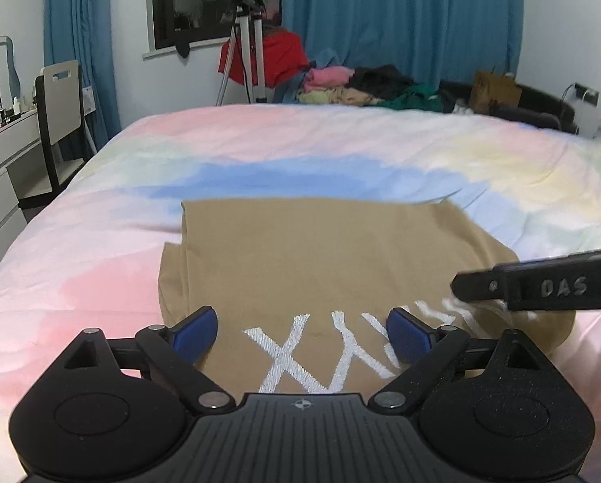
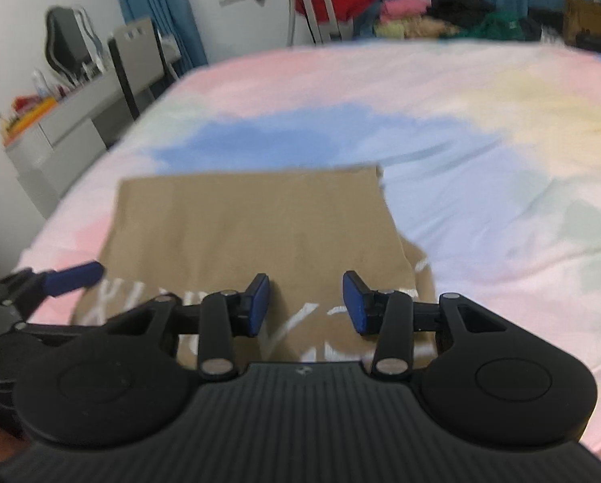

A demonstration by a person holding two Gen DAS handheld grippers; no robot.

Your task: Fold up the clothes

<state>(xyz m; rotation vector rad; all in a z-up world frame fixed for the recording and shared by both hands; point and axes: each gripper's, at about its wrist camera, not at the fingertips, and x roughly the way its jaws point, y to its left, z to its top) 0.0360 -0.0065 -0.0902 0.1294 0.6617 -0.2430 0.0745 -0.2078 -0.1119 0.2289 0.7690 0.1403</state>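
A tan garment (image 1: 320, 257) with white stitched letters (image 1: 296, 354) lies folded flat on the pastel bedspread (image 1: 99, 281). My left gripper (image 1: 302, 336) hovers over its near lettered edge, jaws wide open, nothing between the blue pads. A black finger (image 1: 542, 287) of the other gripper reaches in from the right above the cloth's right corner. In the right wrist view the tan garment (image 2: 252, 221) lies below my right gripper (image 2: 306, 306), which is open and empty over the near edge. A blue fingertip (image 2: 75, 275) of the left tool shows at the left.
The bedspread (image 2: 481, 161) stretches far ahead and to both sides. A pile of clothes (image 1: 365, 86) and a tripod (image 1: 242, 52) stand beyond the bed's far edge. A chair (image 1: 57, 120) and white dresser (image 1: 3, 169) flank the left side. Blue curtains (image 1: 401, 20) hang behind.
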